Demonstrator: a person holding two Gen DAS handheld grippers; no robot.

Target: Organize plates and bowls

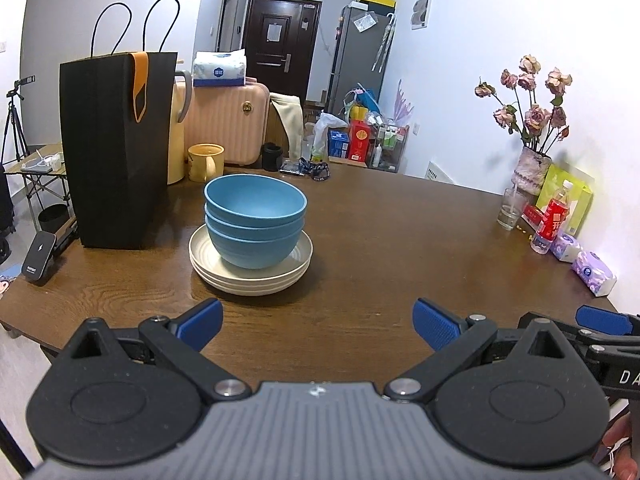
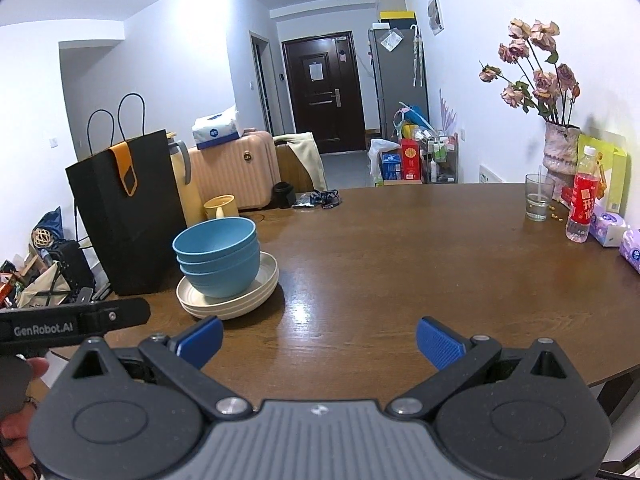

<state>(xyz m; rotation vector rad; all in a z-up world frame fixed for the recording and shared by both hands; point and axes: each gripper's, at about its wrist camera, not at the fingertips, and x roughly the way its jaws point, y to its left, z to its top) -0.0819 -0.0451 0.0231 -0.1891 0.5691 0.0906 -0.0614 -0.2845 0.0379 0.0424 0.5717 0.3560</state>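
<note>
Three blue bowls (image 1: 255, 220) sit nested on a stack of cream plates (image 1: 208, 252) on the brown table (image 1: 400, 232). In the right wrist view the same blue bowls (image 2: 218, 256) and cream plates (image 2: 268, 276) stand at the left. My left gripper (image 1: 318, 326) hovers open in front of the stack, a little to its right, holding nothing. My right gripper (image 2: 320, 344) is open too, over bare table to the right of the stack. Part of the right gripper's blue finger (image 1: 604, 318) shows at the left wrist view's right edge.
A black paper bag (image 1: 116, 148) stands just left of the stack, with a yellow mug (image 1: 205, 162) and jug behind. A vase of dried roses (image 2: 560, 148), glass (image 2: 538, 198), red bottle (image 2: 580, 204) and tissue packs (image 1: 594, 272) line the table's right side. A phone (image 1: 38, 258) lies at the left corner.
</note>
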